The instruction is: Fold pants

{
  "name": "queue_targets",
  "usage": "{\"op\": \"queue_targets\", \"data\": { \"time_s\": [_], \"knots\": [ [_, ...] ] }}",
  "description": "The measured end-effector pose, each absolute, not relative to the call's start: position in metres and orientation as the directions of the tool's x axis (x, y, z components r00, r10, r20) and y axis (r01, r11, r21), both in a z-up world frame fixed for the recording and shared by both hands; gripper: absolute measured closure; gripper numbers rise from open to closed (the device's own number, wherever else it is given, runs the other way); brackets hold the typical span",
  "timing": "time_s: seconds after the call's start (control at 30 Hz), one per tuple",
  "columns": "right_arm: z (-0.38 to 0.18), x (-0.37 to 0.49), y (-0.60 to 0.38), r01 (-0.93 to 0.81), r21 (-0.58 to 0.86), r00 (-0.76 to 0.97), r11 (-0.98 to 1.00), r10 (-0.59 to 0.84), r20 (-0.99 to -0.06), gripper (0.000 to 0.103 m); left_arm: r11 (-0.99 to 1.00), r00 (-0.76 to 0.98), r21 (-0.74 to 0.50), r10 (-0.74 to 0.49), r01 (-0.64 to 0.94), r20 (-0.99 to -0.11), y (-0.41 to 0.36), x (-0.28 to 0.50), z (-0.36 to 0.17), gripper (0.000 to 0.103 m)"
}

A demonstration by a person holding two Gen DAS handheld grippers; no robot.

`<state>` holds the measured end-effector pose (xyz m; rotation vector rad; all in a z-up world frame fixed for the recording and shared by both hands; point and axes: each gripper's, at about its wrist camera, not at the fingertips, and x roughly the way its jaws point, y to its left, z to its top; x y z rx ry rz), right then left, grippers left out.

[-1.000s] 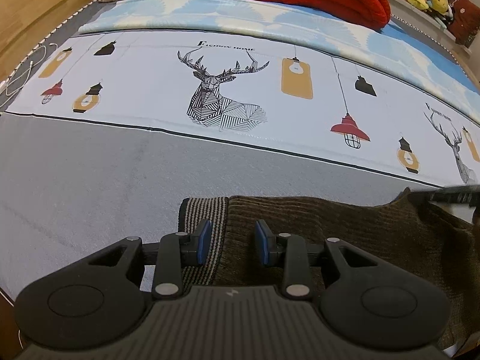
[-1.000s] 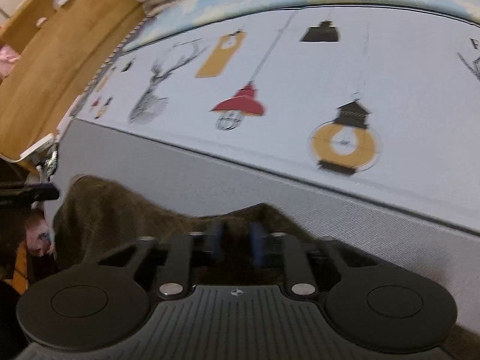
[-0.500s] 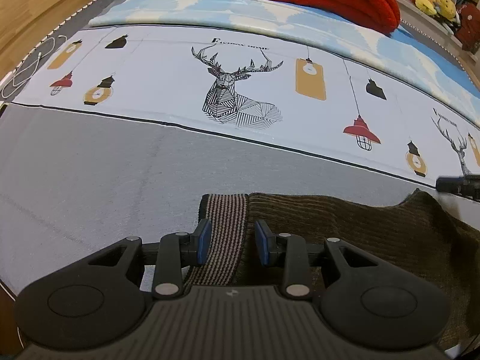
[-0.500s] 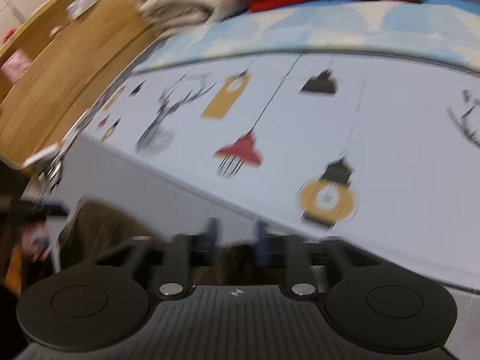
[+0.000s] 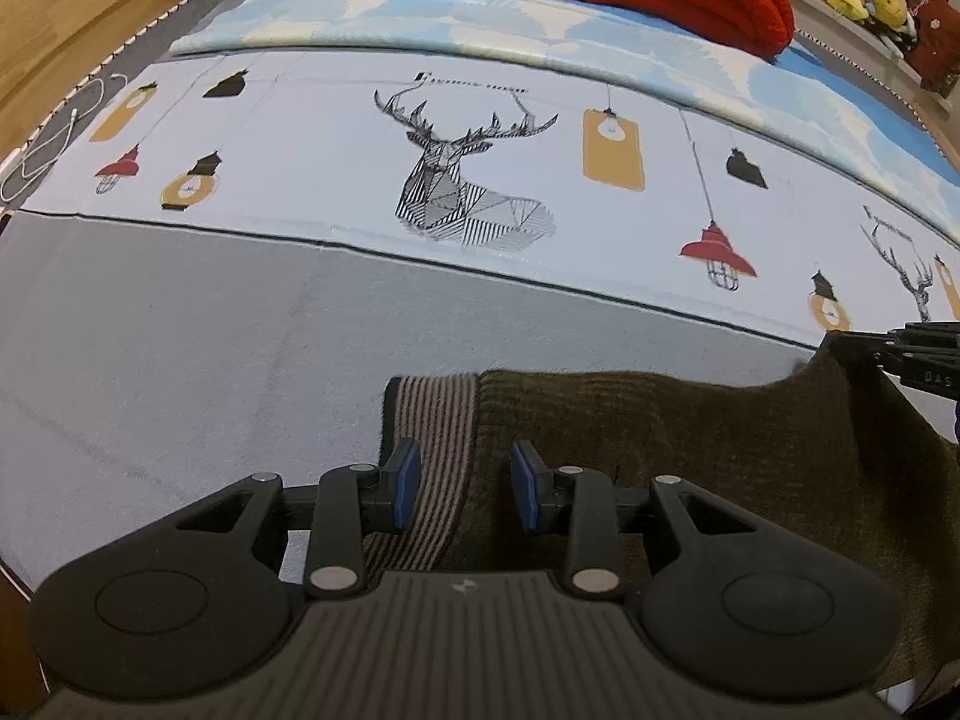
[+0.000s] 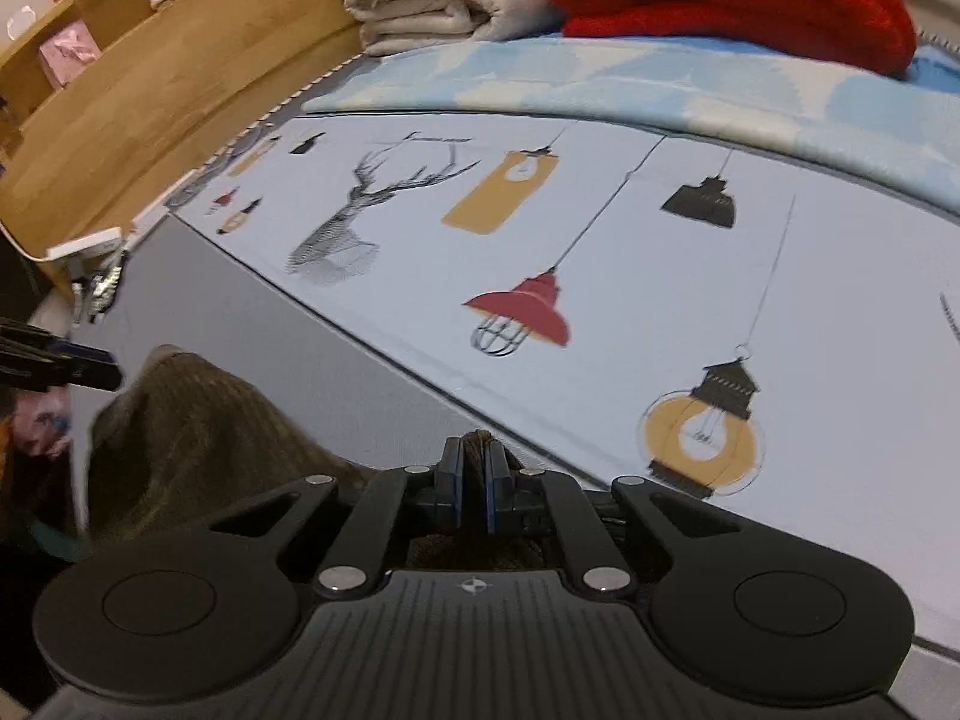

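Dark olive ribbed knit pants (image 5: 690, 438) lay on the grey bedsheet (image 5: 180, 348), striped waistband (image 5: 432, 414) between the left gripper's (image 5: 459, 483) parted, non-pressing jaws, while the right gripper's (image 6: 474, 480) jaws were closing, clenched on a pants fold.

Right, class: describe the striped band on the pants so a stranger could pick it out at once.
Start from the bed's grey sheet, nearest the left wrist camera, where the dark olive pants lie. Follow the pants to their left end: the striped band runs between the fingers of the left claw. Its thin brown-and-pale stripes set it apart from the plain ribbed olive fabric beside it.
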<state>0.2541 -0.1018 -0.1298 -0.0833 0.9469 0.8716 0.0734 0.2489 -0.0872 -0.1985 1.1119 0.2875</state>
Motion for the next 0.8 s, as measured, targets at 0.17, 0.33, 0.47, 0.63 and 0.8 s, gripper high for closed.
{"op": "queue_targets", "data": {
  "time_s": [0.17, 0.33, 0.47, 0.63, 0.8],
  "knots": [
    [-0.142, 0.250, -0.091, -0.691, 0.140, 0.354, 0.709, 0.500, -0.790, 0.095, 0.946, 0.366, -0.033, 0.092, -0.321, -0.926, 0.256, 0.074, -0.102, 0.038],
    [-0.125, 0.264, -0.114, -0.518, 0.023, 0.540, 0.855, 0.348, -0.766, 0.089, 0.954, 0.304, -0.013, 0.082, -0.299, -0.949, 0.260, 0.072, -0.123, 0.030],
    [-0.086, 0.264, -0.154, -0.397, 0.077, 0.646, 0.915, 0.338, -0.685, 0.089, 0.959, 0.297, -0.059, 0.028, -0.278, -0.955, 0.266, 0.067, -0.131, 0.043],
    [-0.042, 0.240, -0.212, -0.294, 0.137, 0.732, 0.946, 0.315, -0.603, 0.089, 0.984, 0.328, -0.015, 0.044, -0.175, -0.943, 0.256, 0.059, -0.125, 0.081],
    [-0.013, 0.199, -0.288, -0.095, 0.191, 0.821, 0.977, 0.185, -0.540, 0.089, 0.974, 0.371, -0.073, 0.012, -0.213, -0.929, 0.268, 0.042, -0.108, 0.083]
  ]
}}
